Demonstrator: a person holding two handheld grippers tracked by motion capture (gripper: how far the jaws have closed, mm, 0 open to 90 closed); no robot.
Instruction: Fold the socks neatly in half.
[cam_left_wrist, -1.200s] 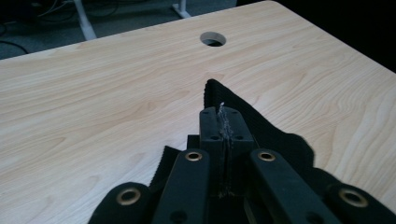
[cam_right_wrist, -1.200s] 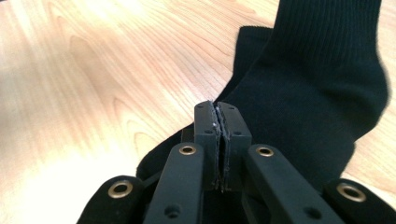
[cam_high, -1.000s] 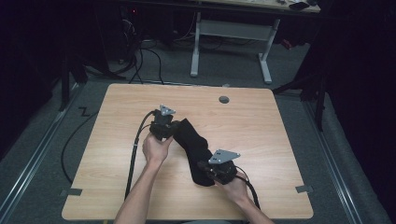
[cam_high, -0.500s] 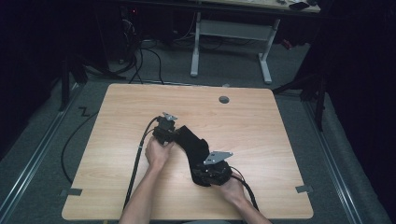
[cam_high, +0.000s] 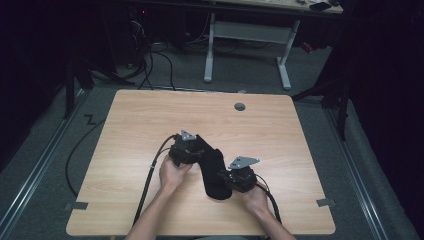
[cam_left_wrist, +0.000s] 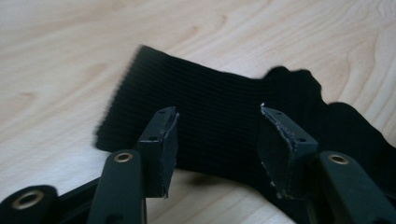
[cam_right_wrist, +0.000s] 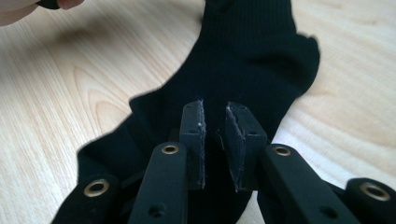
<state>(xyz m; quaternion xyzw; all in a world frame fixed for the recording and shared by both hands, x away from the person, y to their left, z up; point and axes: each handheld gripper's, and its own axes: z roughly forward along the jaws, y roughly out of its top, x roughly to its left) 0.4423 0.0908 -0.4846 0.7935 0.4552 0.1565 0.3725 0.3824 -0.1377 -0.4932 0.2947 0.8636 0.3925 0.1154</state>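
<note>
Black ribbed sock (cam_high: 212, 170) lies flat — left fingers (cam_left_wrist: 161, 144) spread, right fingers (cam_right_wrist: 194, 140) narrowly apart.

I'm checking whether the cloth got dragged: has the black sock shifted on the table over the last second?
Yes. The black sock now lies nearer the person's edge of the table, farther from the round hole than a second ago.
</note>
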